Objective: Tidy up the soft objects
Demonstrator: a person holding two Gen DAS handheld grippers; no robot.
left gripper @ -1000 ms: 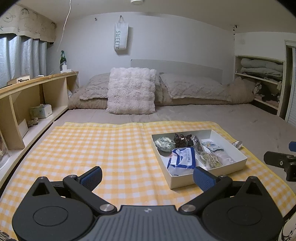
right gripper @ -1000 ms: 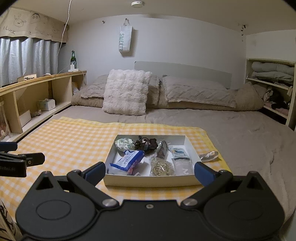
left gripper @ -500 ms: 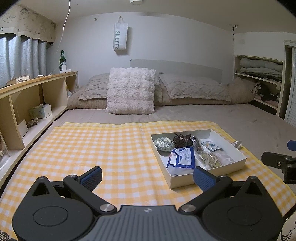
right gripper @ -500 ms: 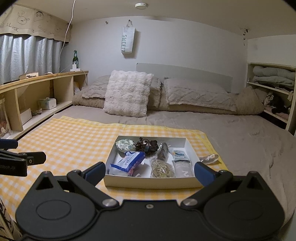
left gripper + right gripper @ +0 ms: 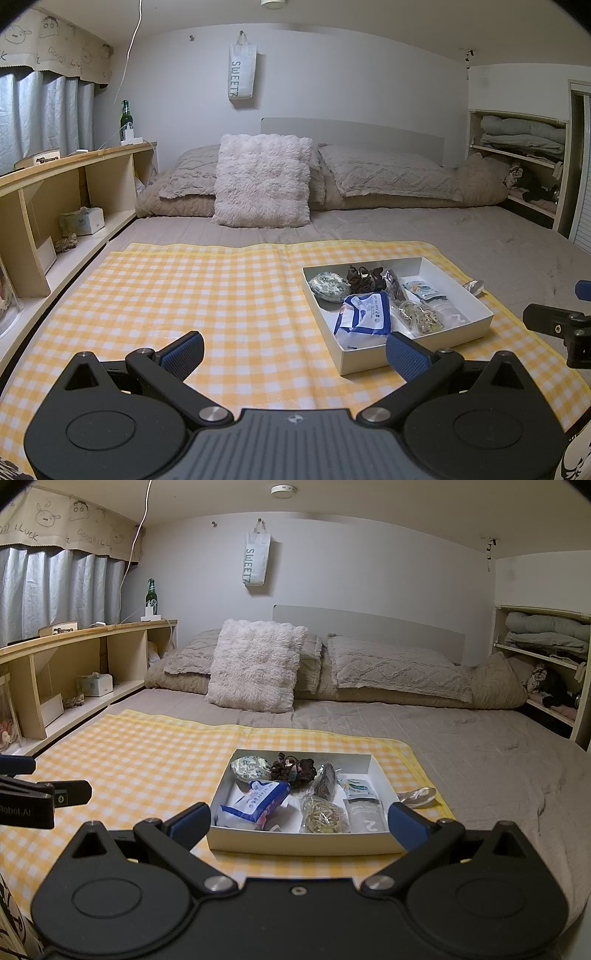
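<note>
A white tray (image 5: 476, 304) (image 5: 295, 843) sits on a yellow checked cloth (image 5: 184, 295) (image 5: 129, 753) on the bed. In it lie a blue and white tissue pack (image 5: 365, 314) (image 5: 258, 803), a floral pouch (image 5: 328, 286) (image 5: 249, 768), a dark scrunchie (image 5: 364, 278) (image 5: 293, 768), a bag of rubber bands (image 5: 417, 317) (image 5: 325, 814) and small packets. My left gripper (image 5: 295, 354) is open and empty, left of the tray's near corner. My right gripper (image 5: 297, 823) is open and empty, just in front of the tray.
A clear wrapper (image 5: 417, 795) (image 5: 474, 286) lies on the cloth right of the tray. A fluffy white cushion (image 5: 262, 181) and grey pillows (image 5: 388, 173) lie at the bed's head. Wooden shelves (image 5: 55, 206) run along the left; a shelf with folded bedding (image 5: 524, 136) stands at the right.
Both grippers have tilted up a little, so the tray sits lower in both views. Both stay open and empty. Nothing in the tray has moved.
</note>
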